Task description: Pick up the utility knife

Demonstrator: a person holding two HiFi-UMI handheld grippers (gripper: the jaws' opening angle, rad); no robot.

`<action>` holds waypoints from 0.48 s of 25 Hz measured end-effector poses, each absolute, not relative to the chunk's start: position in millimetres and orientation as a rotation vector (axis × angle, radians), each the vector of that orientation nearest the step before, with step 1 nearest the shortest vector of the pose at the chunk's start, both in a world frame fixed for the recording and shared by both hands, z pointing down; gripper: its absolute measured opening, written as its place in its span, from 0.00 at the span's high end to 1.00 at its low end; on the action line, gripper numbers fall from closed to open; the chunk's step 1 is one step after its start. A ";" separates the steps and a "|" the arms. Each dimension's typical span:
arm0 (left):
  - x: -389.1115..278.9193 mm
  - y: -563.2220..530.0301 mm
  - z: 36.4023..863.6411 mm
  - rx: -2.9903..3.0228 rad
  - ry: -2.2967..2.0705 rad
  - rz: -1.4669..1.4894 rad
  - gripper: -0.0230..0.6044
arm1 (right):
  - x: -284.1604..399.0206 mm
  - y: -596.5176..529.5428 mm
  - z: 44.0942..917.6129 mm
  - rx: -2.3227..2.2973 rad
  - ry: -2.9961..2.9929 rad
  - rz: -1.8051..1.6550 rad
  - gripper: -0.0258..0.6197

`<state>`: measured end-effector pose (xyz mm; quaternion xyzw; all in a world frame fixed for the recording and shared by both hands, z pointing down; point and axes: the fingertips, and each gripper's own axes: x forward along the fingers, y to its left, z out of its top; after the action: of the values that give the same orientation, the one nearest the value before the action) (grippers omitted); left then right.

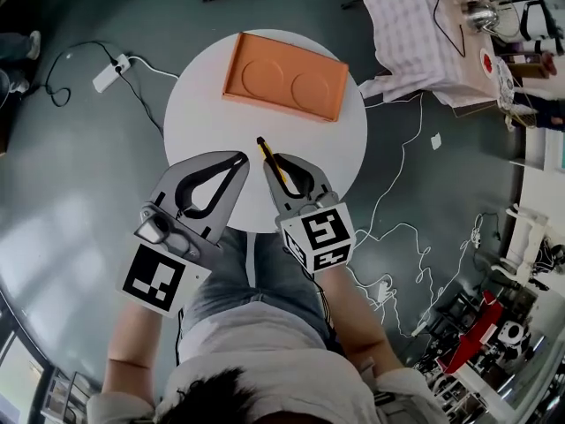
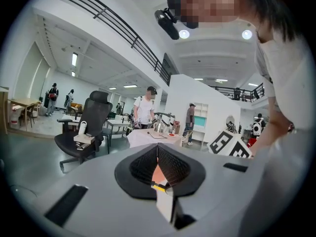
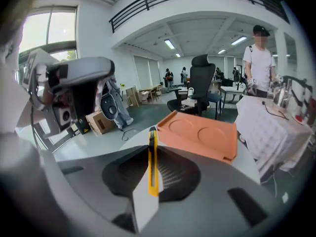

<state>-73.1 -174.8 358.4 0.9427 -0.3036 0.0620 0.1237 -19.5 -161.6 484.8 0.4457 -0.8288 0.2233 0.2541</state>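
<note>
A yellow utility knife (image 1: 272,163) is clamped upright between the jaws of my right gripper (image 1: 270,162), over the near part of the round white table (image 1: 199,104). In the right gripper view the knife (image 3: 153,168) runs along the jaw line, its black tip poking past my right gripper (image 3: 152,146) toward the orange tray (image 3: 198,132). My left gripper (image 1: 243,158) hovers just left of it, shut with nothing in it. In the left gripper view my left gripper (image 2: 157,147) has its jaws meeting; a sliver of orange and yellow shows through the gap.
The orange tray (image 1: 285,76), with two round recesses, lies at the table's far side. A power strip (image 1: 109,72) and cables trail on the grey floor. A table with a checked cloth (image 1: 415,25) stands at the right. An office chair (image 2: 86,127) and standing people are beyond.
</note>
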 end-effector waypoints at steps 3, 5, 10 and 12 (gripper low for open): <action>-64.2 -168.2 346.7 2.766 -0.894 0.160 0.95 | -13.1 -157.9 445.2 1.247 -2.331 0.564 0.87; -56.7 -162.9 337.2 2.778 -0.898 0.140 0.95 | -8.0 -153.1 418.0 1.264 -2.382 0.522 0.87; -35.8 -149.8 312.8 2.824 -0.903 0.102 0.95 | 5.6 -138.4 349.3 1.295 -2.527 0.412 0.87; -27.6 -145.2 304.0 2.844 -0.905 0.091 0.95 | 11.4 -132.4 324.2 1.304 -2.579 0.371 0.87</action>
<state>-27.6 -145.2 304.0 0.9496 -0.3021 0.0303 0.0779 11.4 -132.4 324.2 0.4446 -0.8794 0.1265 0.1137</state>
